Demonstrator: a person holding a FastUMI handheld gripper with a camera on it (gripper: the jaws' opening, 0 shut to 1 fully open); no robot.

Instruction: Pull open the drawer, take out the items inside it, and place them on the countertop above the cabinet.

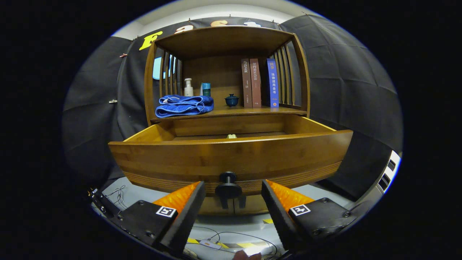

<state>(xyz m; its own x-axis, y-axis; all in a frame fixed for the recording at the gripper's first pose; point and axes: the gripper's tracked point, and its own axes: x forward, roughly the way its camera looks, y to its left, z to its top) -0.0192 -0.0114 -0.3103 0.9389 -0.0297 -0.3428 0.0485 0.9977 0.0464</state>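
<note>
We hold the gripper low before the drawer, its fingers spread wide to either side of the dark knob and touching nothing. The drawer stands pulled well out from the cabinet, so its inside lies open from above; a small pale item shows just over the front edge, near the middle. The countertop above has bare room at its front edge between the blue towel and the books, beside a small lidded cup.

Drawer glossy wood — towel soft cloth
</note>
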